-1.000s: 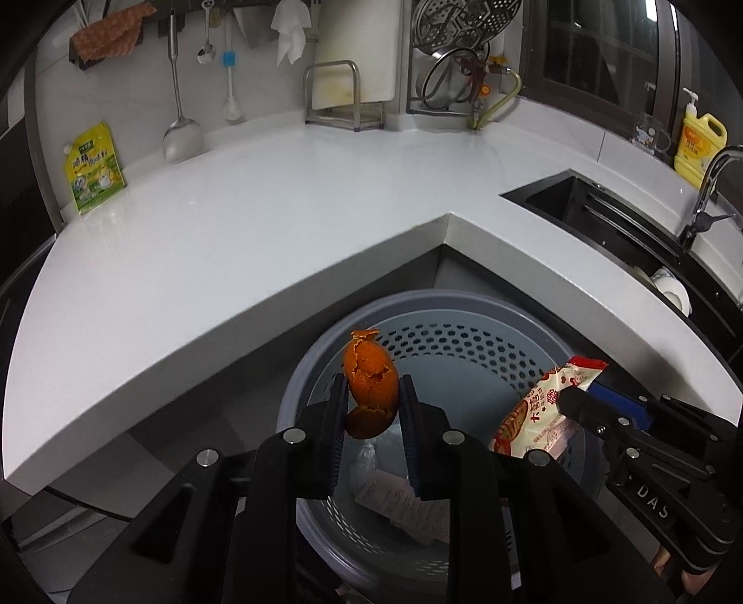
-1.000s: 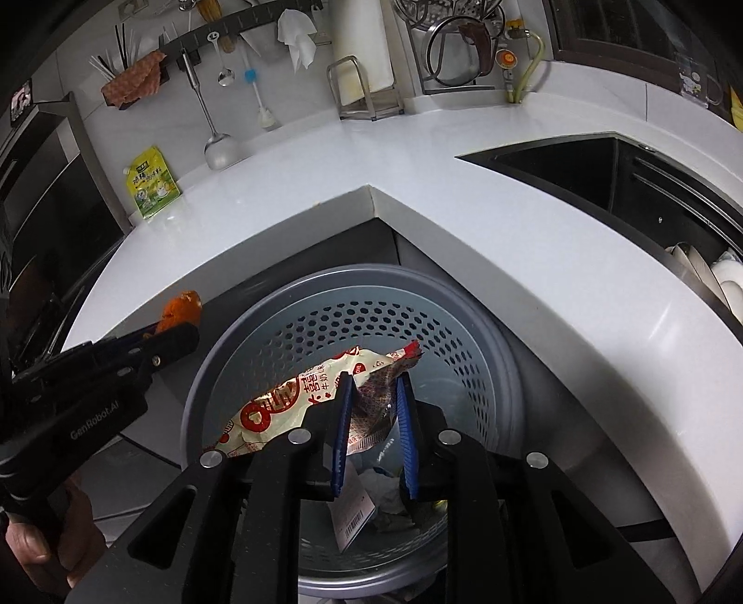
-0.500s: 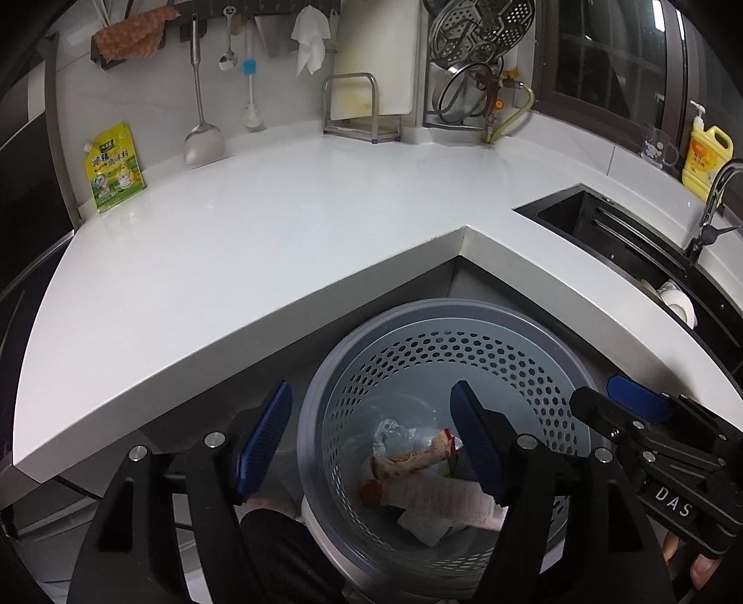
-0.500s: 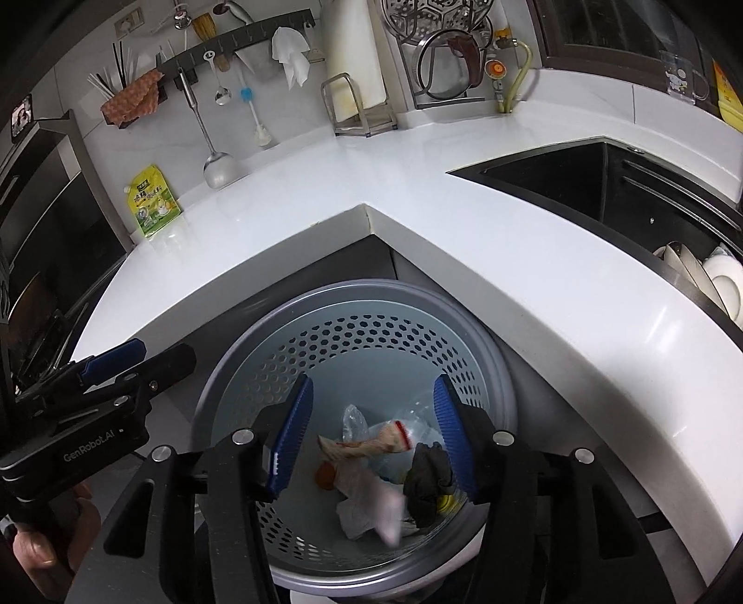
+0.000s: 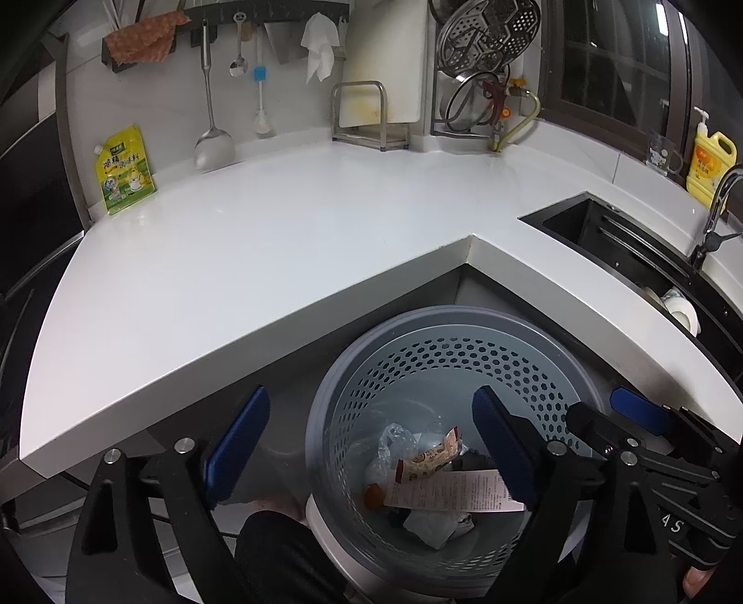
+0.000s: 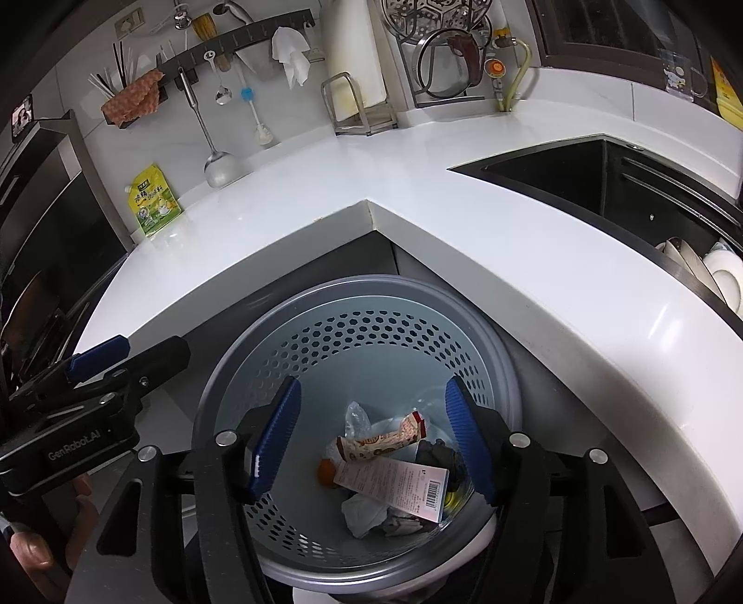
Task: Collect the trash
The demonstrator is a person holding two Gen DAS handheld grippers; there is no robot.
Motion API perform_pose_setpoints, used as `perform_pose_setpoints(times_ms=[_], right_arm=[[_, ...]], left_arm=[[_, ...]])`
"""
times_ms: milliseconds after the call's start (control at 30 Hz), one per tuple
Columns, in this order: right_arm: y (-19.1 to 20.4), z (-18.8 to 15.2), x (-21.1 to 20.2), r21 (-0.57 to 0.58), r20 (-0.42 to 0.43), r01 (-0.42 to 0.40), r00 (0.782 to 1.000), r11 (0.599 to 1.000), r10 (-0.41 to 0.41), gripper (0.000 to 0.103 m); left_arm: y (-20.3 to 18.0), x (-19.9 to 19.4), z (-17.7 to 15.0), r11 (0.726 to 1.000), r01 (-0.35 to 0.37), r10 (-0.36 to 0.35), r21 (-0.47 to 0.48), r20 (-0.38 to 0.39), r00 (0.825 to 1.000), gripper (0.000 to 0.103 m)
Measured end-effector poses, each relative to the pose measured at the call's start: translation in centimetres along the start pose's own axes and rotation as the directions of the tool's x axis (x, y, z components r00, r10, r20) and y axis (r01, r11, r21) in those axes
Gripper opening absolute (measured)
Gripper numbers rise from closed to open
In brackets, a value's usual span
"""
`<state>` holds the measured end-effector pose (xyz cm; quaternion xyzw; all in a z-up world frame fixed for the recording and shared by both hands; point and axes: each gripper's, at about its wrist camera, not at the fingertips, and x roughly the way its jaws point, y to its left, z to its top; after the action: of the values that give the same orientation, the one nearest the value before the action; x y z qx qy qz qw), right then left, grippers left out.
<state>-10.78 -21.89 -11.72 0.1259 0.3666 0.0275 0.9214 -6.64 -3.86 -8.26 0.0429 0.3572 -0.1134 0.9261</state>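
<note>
A grey perforated trash bin (image 5: pixel 436 325) stands on the floor below the corner of the white counter; it also shows in the right wrist view (image 6: pixel 362 288). Inside lie an orange peel (image 6: pixel 326 471), a red and cream snack wrapper (image 6: pixel 381 439), a paper receipt (image 6: pixel 394 485), clear plastic and crumpled tissue. The wrapper (image 5: pixel 429 462) and receipt (image 5: pixel 450 492) also show in the left wrist view. My left gripper (image 5: pixel 371 446) is open and empty above the bin. My right gripper (image 6: pixel 378 439) is open and empty above the bin.
The white L-shaped counter (image 5: pixel 278 241) runs behind the bin. A yellow-green pouch (image 5: pixel 123 169) leans on the back wall. A black sink (image 6: pixel 580 181) lies to the right, with a yellow detergent bottle (image 5: pixel 710 167) behind it. Utensils hang on a rail (image 6: pixel 241 42).
Both grippers opened. The orange peel dropped from the left gripper and the snack wrapper from the right gripper into the bin. Both grippers have risen a little.
</note>
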Motion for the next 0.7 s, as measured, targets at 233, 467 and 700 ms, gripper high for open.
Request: perform_pose_setpoints(times_ms=[233,467,700], right_arm=[[-0.01,-0.01,-0.11,0.007,0.005,0.001,1.0,1.0,-0.001,0.066],[-0.09,-0.05,-0.23,0.009,0.006,0.005,1.0,1.0,-0.005,0.067],[-0.15,-0.04,-0.35,0.012,0.007,0.006,1.0,1.0,-0.006,0.07]], left_arm=[[0.1,-0.44,0.03,1.0,-0.014,0.014,-0.006,0.008,1.0,0.097],[0.52,-0.21,0.06,0.999,-0.03,0.03,-0.023,-0.016,0.999,0.097],[0.63,-0.27,0.01,0.999,-0.039,0.039,-0.032,-0.015,0.999,0.097]])
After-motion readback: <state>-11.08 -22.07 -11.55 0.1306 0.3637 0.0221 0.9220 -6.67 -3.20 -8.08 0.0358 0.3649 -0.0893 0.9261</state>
